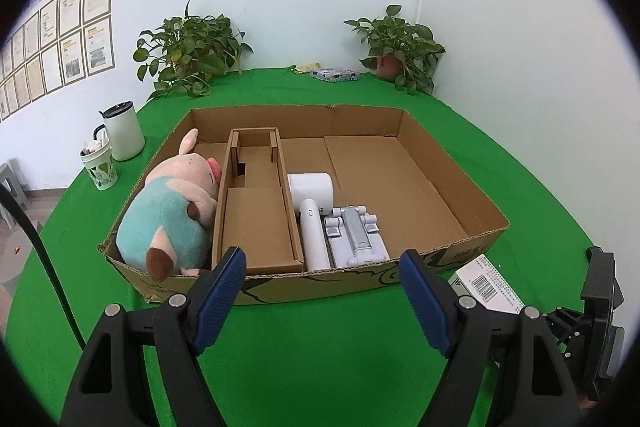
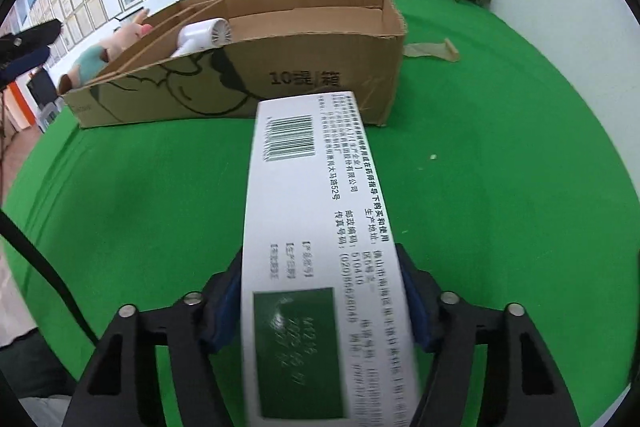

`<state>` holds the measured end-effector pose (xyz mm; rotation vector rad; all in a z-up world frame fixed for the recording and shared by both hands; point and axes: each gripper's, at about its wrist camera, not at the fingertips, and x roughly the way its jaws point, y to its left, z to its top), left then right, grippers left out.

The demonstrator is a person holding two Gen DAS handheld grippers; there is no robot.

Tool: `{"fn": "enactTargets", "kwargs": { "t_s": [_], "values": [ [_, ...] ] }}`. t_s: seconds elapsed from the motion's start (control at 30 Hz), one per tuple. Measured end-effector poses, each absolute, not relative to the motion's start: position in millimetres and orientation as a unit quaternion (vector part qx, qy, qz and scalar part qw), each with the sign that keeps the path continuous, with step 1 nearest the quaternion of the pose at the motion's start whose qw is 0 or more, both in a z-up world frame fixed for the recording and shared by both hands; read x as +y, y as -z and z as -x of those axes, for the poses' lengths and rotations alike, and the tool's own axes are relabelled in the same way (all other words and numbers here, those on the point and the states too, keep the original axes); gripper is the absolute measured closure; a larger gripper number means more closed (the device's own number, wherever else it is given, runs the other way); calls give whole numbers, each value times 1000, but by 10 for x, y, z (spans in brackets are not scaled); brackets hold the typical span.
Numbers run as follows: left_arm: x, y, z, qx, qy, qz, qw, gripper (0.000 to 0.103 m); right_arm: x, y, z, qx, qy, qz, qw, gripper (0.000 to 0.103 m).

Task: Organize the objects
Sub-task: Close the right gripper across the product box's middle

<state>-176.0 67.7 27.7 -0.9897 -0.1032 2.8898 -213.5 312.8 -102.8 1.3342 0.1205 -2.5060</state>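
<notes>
An open cardboard box [image 1: 452,163] stands on the green cloth. It holds a plush pig [image 1: 172,211] at the left, a cardboard insert, a white hair dryer [image 1: 312,203] and a grey-white folding stand [image 1: 356,235]. Its right half is bare. My left gripper [image 1: 322,259] is open with nothing between its blue pads, hovering just before the box's near wall. My right gripper [image 2: 320,287] is shut on a long white medicine box [image 2: 316,227] with a barcode, its pads against both long sides. That packet points toward the cardboard box [image 2: 320,67] and also shows in the left wrist view as the white medicine box [image 1: 486,285].
Two potted plants [image 1: 188,55] [image 1: 400,47] stand at the back of the table. A white mug [image 1: 124,135] and a paper cup [image 1: 100,167] sit left of the box. A small patterned packet [image 1: 334,75] lies at the back. A tape scrap [image 2: 432,51] lies right of the box.
</notes>
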Motion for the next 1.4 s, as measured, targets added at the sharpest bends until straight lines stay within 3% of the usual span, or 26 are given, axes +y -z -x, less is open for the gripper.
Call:
{"fn": "enactTargets", "kwargs": {
  "t_s": [0.23,0.3,0.33,0.37,0.6,0.83,0.97,1.07,1.13,1.3,1.4],
  "values": [
    [802,-222,1743,-40,-939,335,68,24,2852,1002,1922,33,866,-467,177,40],
    [833,-208,1732,-40,-937,340,75,24,2761,958,1874,27,866,-460,195,24],
    [844,-205,1723,-41,-936,340,79,24,2743,920,1828,29,870,-450,198,9],
    [856,-202,1719,-41,-936,340,83,24,2745,854,1768,31,879,-432,199,1],
    [990,-94,1830,-58,-921,366,117,24,3001,610,1628,14,902,-382,199,1],
    [1174,85,1931,-76,-898,406,151,24,2968,716,1671,15,877,-421,233,1],
    [1184,220,1913,-93,-883,430,161,24,2800,897,1600,41,859,-461,219,13],
    [1176,383,1848,-114,-860,464,178,24,2772,928,1419,39,852,-473,222,11],
    [1175,526,1783,-135,-842,482,202,24,2774,885,1232,40,856,-466,220,2],
    [1284,725,1773,-150,-820,504,226,24,2698,856,1153,68,870,-448,196,2],
    [1347,745,1785,-160,-809,509,246,25,2637,919,1260,71,868,-455,186,10]
  ]
}}
